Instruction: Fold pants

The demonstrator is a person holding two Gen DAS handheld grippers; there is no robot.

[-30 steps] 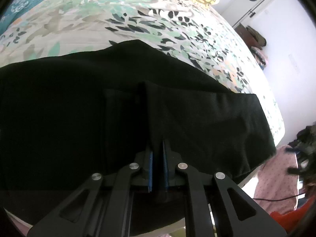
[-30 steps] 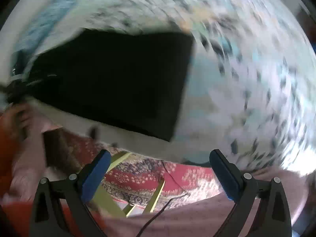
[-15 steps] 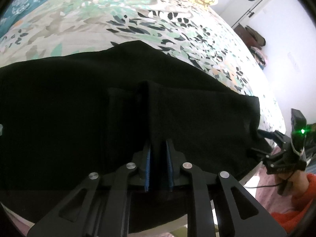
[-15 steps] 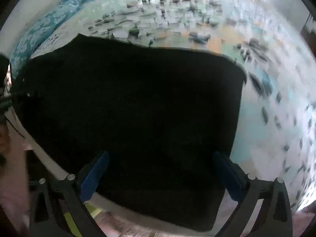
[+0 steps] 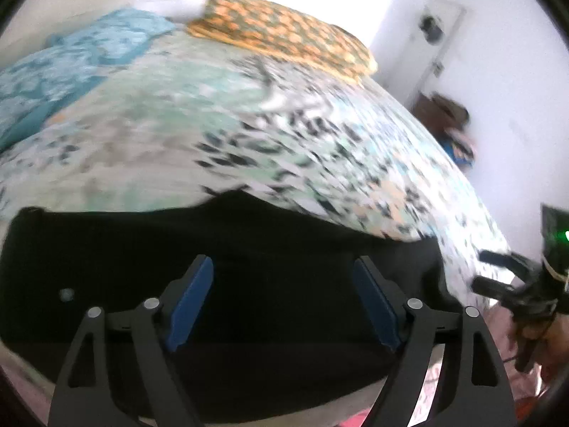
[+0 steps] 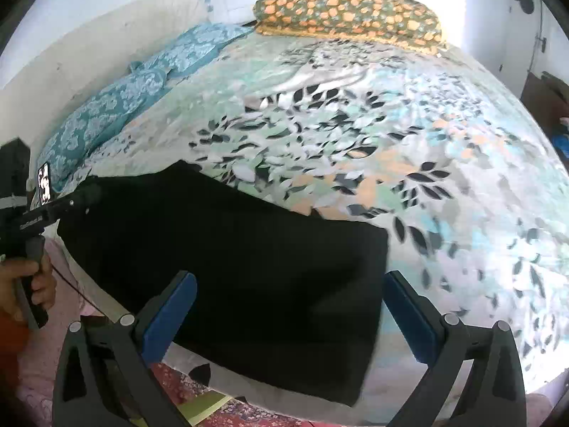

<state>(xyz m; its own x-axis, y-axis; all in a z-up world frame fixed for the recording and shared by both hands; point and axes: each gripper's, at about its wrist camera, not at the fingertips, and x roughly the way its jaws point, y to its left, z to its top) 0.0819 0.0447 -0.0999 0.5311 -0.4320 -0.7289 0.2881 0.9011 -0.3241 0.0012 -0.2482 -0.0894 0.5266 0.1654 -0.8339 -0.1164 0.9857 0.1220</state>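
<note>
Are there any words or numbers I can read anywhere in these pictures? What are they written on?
No words or numbers can be read here.
Small white tag on the left gripper's body: black marks, no letters to read.
Pants: plain black, no label showing.
Bedspread and orange-patterned pillow: patterns only, no writing.
Left wrist view: too blurred to read anything.

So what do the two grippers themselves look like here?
Both are the same build: black angular linkage arms with triangular cut-outs and silver round rivets, each finger lined with a blue pad. The left gripper also shows from the right camera with a black pistol-style handle and a small black-and-white tag. The right gripper, seen from the left camera, carries a green light.
</note>
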